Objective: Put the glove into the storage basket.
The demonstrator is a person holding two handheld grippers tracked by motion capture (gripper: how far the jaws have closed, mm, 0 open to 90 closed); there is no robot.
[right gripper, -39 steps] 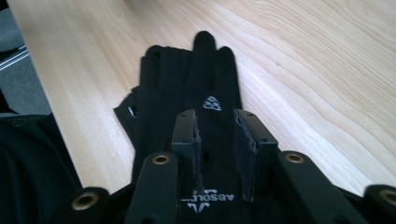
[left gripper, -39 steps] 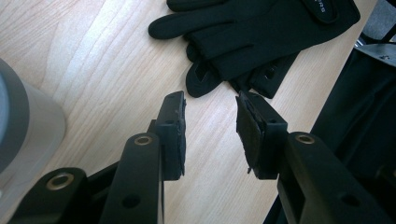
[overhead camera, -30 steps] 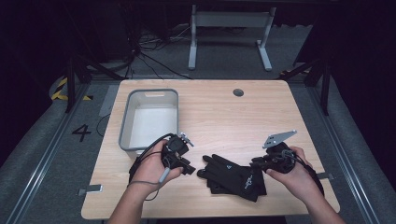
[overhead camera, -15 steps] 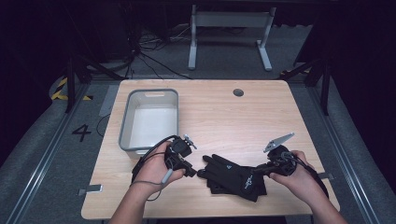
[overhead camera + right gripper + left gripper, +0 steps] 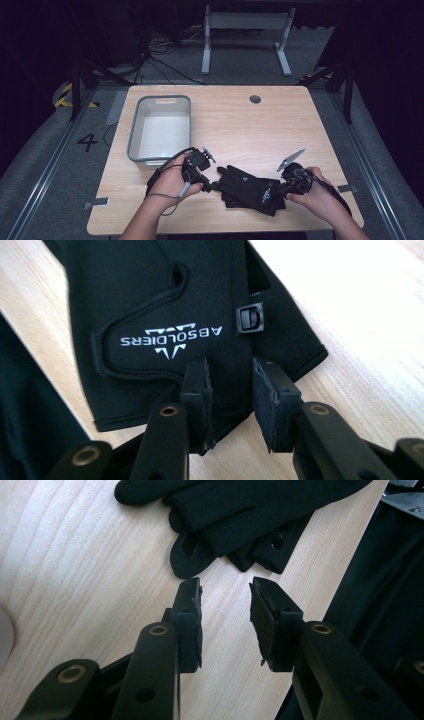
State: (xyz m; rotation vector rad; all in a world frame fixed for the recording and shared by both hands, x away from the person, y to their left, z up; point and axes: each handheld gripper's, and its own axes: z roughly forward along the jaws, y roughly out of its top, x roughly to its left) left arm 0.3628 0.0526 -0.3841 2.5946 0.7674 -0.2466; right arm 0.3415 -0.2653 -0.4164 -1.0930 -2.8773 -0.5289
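Right gripper (image 5: 229, 385) spreading its jaws just now, straddling the cuff of the gloves (image 5: 190, 305), nothing clamped. Left gripper (image 5: 226, 610) hanging apart just short of the glove fingertips. Lining up a pickup; next calling for lowering and pinching fabric. Gloves lying between both grippers, near the bin (image 5: 135, 130).

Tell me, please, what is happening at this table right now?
A person holds a gripper in each hand over black gloves lying on the table. The left gripper stands open just short of the glove fingertips, touching nothing. The right gripper is at the cuff end; its jaws have just been opening, with the cuff edge beneath them, not clamped. A grey bin stands behind.
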